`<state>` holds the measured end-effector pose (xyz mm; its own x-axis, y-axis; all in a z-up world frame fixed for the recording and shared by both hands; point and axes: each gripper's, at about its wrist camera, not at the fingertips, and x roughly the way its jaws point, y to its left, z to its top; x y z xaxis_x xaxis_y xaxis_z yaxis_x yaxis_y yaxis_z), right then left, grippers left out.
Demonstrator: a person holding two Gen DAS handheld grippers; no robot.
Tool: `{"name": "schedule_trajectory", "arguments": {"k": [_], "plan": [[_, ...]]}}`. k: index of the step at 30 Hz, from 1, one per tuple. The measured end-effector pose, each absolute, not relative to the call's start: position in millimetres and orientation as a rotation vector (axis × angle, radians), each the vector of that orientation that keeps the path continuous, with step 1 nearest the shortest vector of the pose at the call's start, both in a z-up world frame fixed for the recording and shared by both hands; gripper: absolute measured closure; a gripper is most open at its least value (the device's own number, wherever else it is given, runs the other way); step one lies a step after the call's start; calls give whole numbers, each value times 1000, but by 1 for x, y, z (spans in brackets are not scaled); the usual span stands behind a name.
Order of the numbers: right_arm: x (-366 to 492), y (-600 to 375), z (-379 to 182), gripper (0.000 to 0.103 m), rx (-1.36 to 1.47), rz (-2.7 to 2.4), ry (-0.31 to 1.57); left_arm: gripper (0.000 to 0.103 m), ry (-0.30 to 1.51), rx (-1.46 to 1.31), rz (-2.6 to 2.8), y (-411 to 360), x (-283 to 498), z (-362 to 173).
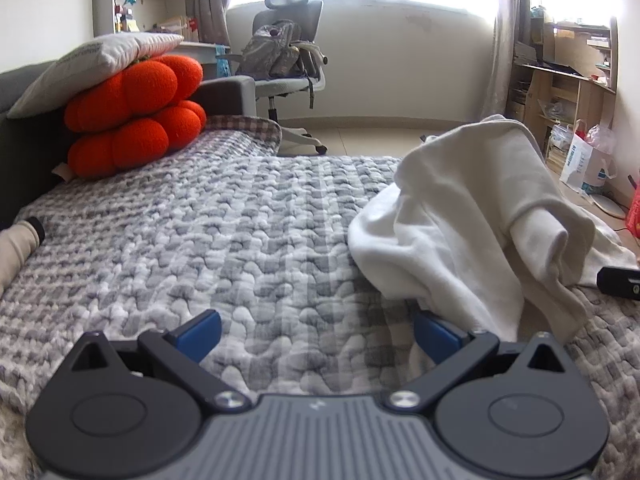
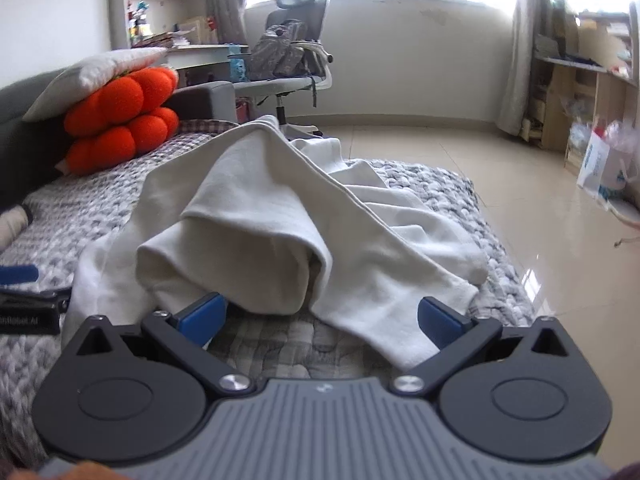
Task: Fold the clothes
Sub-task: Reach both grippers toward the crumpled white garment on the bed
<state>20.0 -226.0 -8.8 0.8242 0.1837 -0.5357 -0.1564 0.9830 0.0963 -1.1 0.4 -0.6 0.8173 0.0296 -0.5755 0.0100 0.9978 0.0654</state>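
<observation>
A cream-white garment lies in a rumpled heap on the grey-and-white quilted blanket that covers the bed, toward the blanket's floor-side edge, with one ribbed cuff trailing toward the near side. It is bunched and humped rather than flat, so as it lies it is not folded. The right gripper hovers low just in front of the heap with its blue-padded fingers spread wide and nothing between them; the cuff lies just inside its right finger. The left gripper is likewise spread wide and empty, low over bare blanket, with the garment's near hem touching or just beside its right finger. From here, good work probably means finding a single layer at an edge, such as the cuff or a hem corner, rather than biting into the middle of the heap, where several layers would come up together. Each gripper should take a separate corner and draw the cloth apart and flat across the open blanket on the left, well short of the orange plush cushions.
</observation>
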Motion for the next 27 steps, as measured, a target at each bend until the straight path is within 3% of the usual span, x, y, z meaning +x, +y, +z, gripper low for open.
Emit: {"name": "schedule_trajectory", "arguments": {"k": [27], "plan": [[13, -211, -30, 0, 49, 139, 616, 0, 638, -30, 29, 14, -9, -25]]}}
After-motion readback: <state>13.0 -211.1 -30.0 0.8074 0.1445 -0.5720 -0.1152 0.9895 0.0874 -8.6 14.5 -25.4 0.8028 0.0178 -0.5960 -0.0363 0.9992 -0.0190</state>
